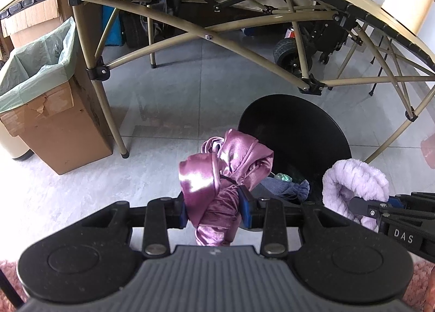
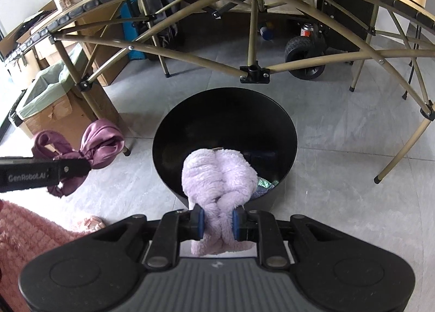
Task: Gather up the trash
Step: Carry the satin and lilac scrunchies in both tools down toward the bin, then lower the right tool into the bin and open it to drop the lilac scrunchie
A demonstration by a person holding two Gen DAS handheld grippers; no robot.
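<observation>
Holding one soft item each, both tools hang over the floor beside the black bin (image 2: 224,132), which stands in front of the folding table's legs so things can drop straight in. The left gripper (image 1: 214,210) has its blue-padded fingers clamped on a shiny purple satin cloth (image 1: 225,165), lifted clear of the floor just left of the bin's rim. The right gripper (image 2: 217,223) pinches a fluffy lilac cloth (image 2: 217,176) directly above the bin's mouth, likely about to release first. A few scraps already lie inside the bin. A lined cardboard box (image 1: 46,99) sits well to the left
</observation>
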